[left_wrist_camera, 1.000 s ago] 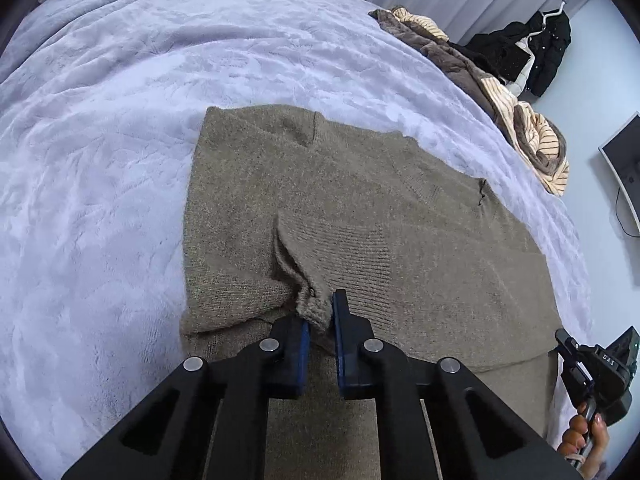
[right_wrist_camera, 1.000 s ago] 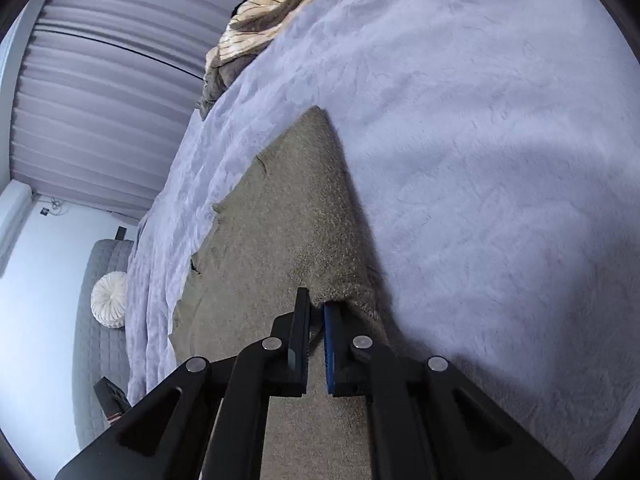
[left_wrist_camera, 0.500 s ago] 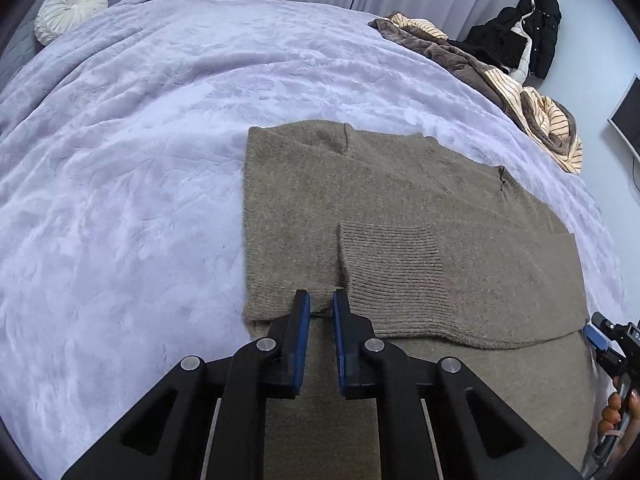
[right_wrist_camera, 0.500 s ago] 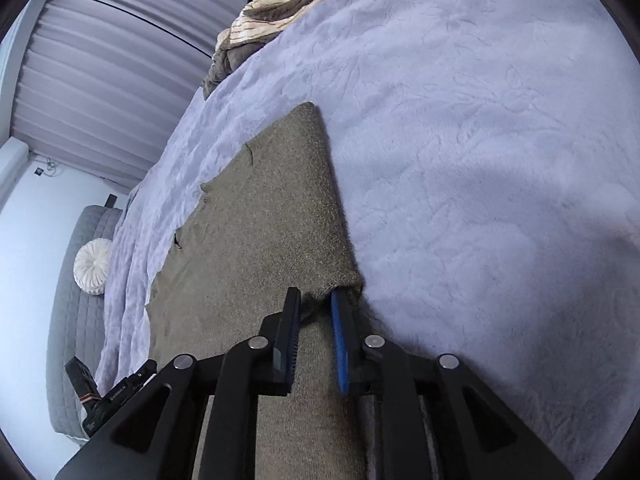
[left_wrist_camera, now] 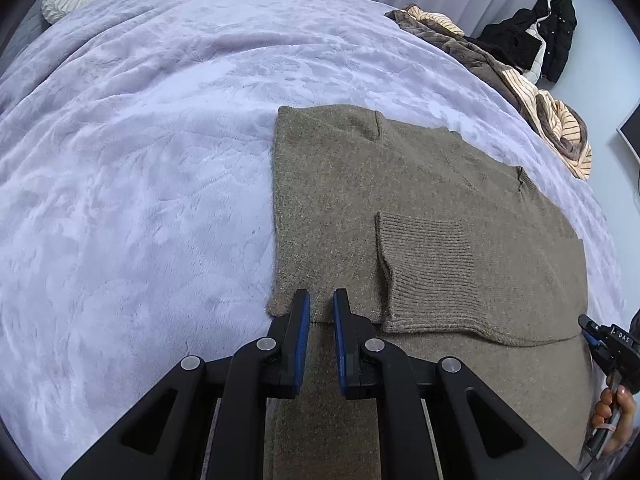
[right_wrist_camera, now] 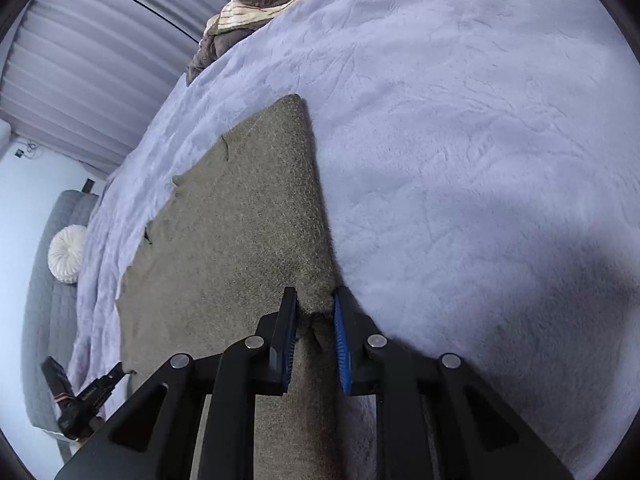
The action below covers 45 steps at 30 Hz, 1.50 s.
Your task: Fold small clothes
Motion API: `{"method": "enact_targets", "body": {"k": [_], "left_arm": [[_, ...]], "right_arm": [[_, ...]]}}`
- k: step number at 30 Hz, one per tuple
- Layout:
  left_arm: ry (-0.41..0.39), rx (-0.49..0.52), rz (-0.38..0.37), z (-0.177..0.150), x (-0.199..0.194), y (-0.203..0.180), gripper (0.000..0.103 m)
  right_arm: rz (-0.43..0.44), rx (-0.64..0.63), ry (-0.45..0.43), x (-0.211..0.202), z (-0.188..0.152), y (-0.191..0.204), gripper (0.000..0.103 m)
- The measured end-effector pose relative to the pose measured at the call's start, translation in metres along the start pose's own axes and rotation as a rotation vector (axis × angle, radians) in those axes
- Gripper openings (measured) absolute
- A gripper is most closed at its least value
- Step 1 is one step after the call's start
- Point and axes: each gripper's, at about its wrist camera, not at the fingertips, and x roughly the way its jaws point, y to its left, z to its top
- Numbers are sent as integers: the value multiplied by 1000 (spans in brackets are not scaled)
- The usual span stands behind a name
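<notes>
Left gripper [left_wrist_camera: 321, 300] closed and empty over the sweater [left_wrist_camera: 420, 208] hem at six o'clock; right gripper [right_wrist_camera: 316, 300], just narrowing, pinches its corner on the blanket [left_wrist_camera: 140, 160].

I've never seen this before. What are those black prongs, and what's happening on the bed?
No robot: a person holds a two-fingered tool in each hand, each with a camera looking along its fingers. One picture comes from the left hand-held gripper, the other from the right hand-held gripper. A brownish sweater, one sleeve folded across it, lies on a lilac blanket; more clothes are heaped beyond. The left is shut, nothing visibly between its pads. The right's jaws have just been closing, with a sweater corner bunched between them.
</notes>
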Motion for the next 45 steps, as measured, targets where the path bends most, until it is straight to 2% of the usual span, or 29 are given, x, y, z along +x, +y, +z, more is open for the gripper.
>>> {"method": "enact_targets", "body": {"k": [8,9,10,11,12,13,20,23,26,34,38,43,45], "left_arm": [[2,61,65,-20,-17,-4,14],[3,78,86,-25,-19,-6,25],[3,88,106,-29,-21,-7,78],[-9,89,130,-34,-24,-8,101],[-53,92,142,-40,-29,-9,102],[-55,108,141,-44,-30,-12,102],[-13,113,121,-68,-35,-14,102],[14,129,148,-81,-38,-16,102],[44,140,148,-97,-47,-17,102],[43,151,142,-137,-77,-19,102],[51,120,178,-157,-83,-9,102],[90,106,148,-183,-85,3,102],[70,98,136,-191,-89,6,102]], "right_arm": [[-11,-47,-1,-35,-25,8,28],[-8,-57,-1,-40,-32,10,32],[-5,-64,-2,-43,-37,12,35],[-3,-72,-5,-47,-43,15,38],[-3,-79,-8,-51,-49,17,39],[-2,-88,-10,-54,-54,19,39],[-8,-123,-23,-73,-79,33,46],[-6,-118,-25,-80,-85,33,48],[-11,-123,-33,-90,-92,32,49],[22,-131,-19,-117,-127,30,49],[46,-124,-6,-127,-149,27,49],[73,-136,-4,-140,-173,24,49],[87,-136,-6,-145,-182,21,49]]}}
